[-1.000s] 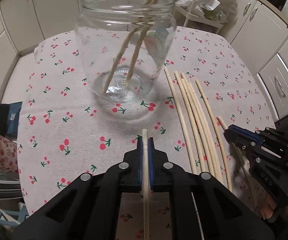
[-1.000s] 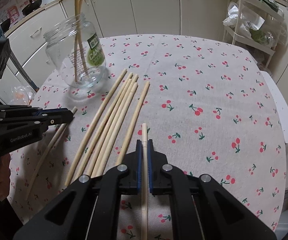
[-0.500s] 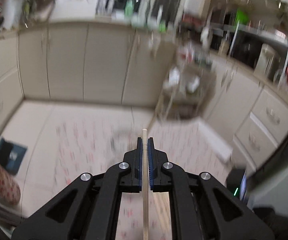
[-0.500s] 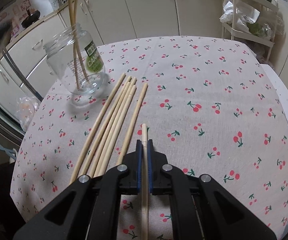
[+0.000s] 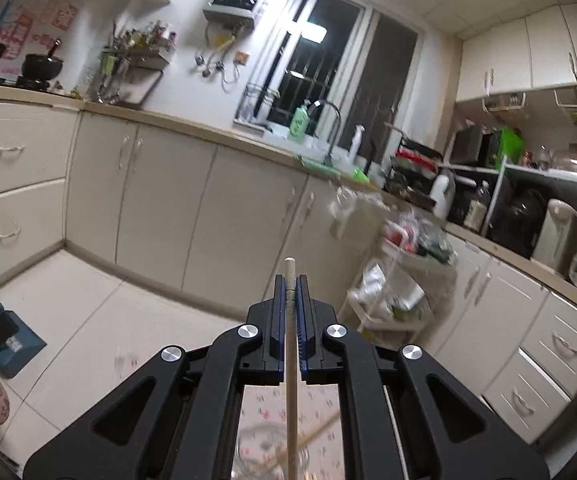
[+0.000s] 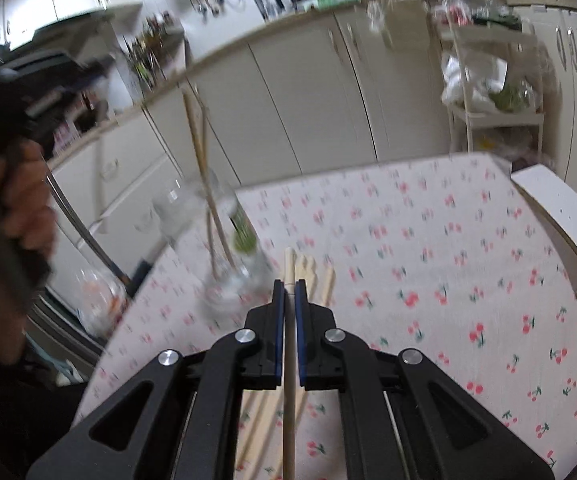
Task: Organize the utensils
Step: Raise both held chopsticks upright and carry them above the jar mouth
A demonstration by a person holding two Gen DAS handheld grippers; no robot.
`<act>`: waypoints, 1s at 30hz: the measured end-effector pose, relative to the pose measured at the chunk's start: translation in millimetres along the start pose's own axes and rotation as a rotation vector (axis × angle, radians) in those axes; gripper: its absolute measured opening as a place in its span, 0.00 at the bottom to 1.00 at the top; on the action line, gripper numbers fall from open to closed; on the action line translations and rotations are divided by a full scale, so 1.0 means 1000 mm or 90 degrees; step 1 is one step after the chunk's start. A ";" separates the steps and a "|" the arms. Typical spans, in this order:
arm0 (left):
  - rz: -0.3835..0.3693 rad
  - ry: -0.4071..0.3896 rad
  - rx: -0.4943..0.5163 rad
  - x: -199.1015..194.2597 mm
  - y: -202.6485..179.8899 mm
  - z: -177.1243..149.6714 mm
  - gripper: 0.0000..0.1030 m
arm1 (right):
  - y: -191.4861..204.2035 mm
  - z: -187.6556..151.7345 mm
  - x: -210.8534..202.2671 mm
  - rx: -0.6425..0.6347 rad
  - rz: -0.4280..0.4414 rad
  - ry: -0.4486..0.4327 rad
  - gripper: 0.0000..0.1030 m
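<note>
Left claw: the left claw (image 5: 291,280) is pressed tight on a thin wooden stick (image 5: 290,344). The stick runs straight down the middle between the blue pads, and its tip pokes out past them.
Left claw's view: it faces the kitchen cupboards (image 5: 160,208) and the dark window (image 5: 328,76). A bit of the cherry cloth (image 5: 320,404) shows low down between the black arms.
Right claw: the right claw (image 6: 287,288) is pressed tight on another wooden stick (image 6: 288,360) the same way, tip sticking out in front.
Jar: a glass jar (image 6: 224,248) stands on the far left part of the table (image 6: 428,260). It is blurry. Two sticks stand inside it and lean on the rim.
Loose sticks: more sticks (image 6: 316,276) lie flat on the cloth, just right of the jar and under the right claw.
Hand: a hand (image 6: 16,200) at the far left holds the other black tool up high, above the table.
</note>
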State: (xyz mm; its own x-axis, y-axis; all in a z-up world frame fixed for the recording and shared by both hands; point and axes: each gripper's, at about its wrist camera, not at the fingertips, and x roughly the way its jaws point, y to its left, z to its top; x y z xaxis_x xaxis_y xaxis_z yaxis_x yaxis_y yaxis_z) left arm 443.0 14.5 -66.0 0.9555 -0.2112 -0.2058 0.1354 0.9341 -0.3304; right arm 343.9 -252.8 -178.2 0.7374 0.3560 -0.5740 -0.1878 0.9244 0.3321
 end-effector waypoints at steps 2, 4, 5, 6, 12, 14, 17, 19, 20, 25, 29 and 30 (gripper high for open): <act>0.006 -0.014 -0.002 0.007 -0.001 0.001 0.05 | 0.001 0.006 -0.004 0.009 0.004 -0.027 0.06; 0.022 -0.031 -0.001 0.016 0.000 0.000 0.05 | 0.001 0.012 -0.006 0.018 0.007 -0.044 0.06; 0.029 -0.037 0.001 0.021 0.000 -0.002 0.05 | 0.001 0.016 -0.006 0.023 0.010 -0.051 0.06; 0.032 -0.039 0.000 0.024 0.003 -0.002 0.05 | 0.001 0.017 -0.006 0.024 0.012 -0.053 0.06; 0.057 -0.051 0.008 0.041 0.009 -0.014 0.05 | 0.004 0.024 -0.005 0.025 0.026 -0.061 0.06; 0.059 -0.049 0.011 0.045 0.010 -0.019 0.05 | 0.004 0.026 -0.004 0.030 0.030 -0.068 0.06; 0.060 -0.040 0.024 0.046 0.009 -0.031 0.05 | 0.003 0.029 -0.003 0.038 0.035 -0.081 0.06; 0.059 -0.026 0.030 0.048 0.009 -0.042 0.05 | 0.004 0.032 -0.004 0.043 0.039 -0.091 0.06; 0.057 -0.018 0.034 0.048 0.009 -0.048 0.05 | 0.005 0.034 -0.004 0.045 0.041 -0.096 0.06; 0.056 0.013 0.052 0.046 0.010 -0.070 0.05 | 0.011 0.045 -0.009 0.054 0.054 -0.127 0.06; 0.059 0.028 0.075 0.037 0.009 -0.078 0.05 | 0.019 0.054 -0.010 0.057 0.067 -0.146 0.06; 0.059 0.033 0.082 0.034 0.009 -0.079 0.05 | 0.021 0.056 -0.010 0.057 0.070 -0.149 0.06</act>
State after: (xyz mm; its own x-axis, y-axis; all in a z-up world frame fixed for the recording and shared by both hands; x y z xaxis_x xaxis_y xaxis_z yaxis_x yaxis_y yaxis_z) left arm 455.8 -6.6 -149.2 0.9511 -0.1341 -0.2781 0.0833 0.9788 -0.1871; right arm 368.8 -244.7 -123.8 0.8479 0.4026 -0.3449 -0.2250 0.8624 0.4535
